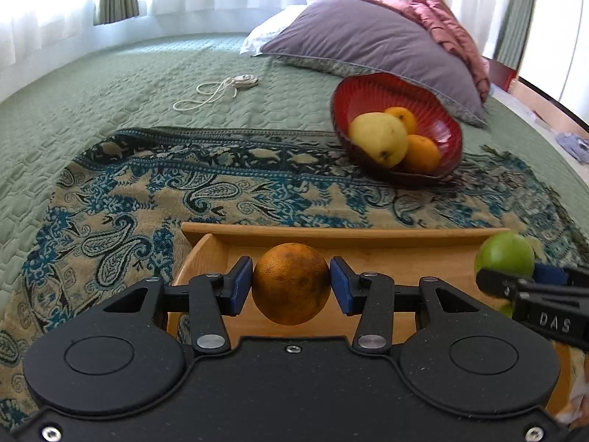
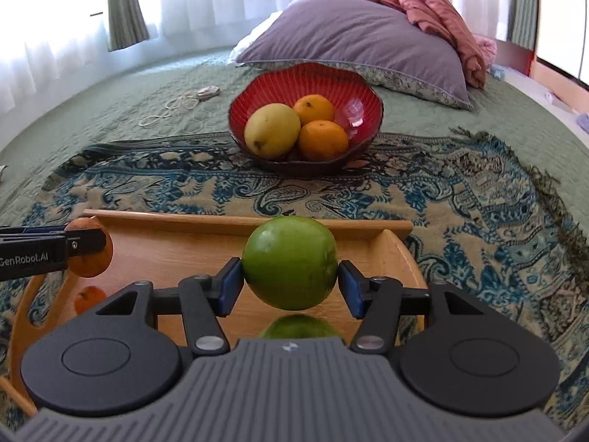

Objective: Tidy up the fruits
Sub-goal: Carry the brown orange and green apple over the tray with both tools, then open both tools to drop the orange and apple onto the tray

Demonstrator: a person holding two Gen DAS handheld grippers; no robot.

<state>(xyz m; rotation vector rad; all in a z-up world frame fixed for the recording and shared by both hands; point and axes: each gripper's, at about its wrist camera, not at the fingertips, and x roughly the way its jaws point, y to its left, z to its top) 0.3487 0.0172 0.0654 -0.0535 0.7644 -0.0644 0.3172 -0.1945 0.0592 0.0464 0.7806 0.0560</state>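
Blue-padded fingers of the left gripper [image 1: 291, 284] are clamped on an orange [image 1: 291, 283], those of the right gripper [image 2: 291, 283] on a green apple [image 2: 290, 262], both over the wooden tray [image 2: 331, 229]. Carry each level to the red bowl [image 2: 279, 84], probably one by one, releasing low beside the fruit inside.

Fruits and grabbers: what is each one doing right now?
left gripper: jaws shut on the brown-speckled orange.
brown-speckled orange: held above the wooden tray.
right gripper: jaws shut on the green apple.
green apple: held above the tray.
red bowl: tilted, holding a yellow fruit and two oranges.
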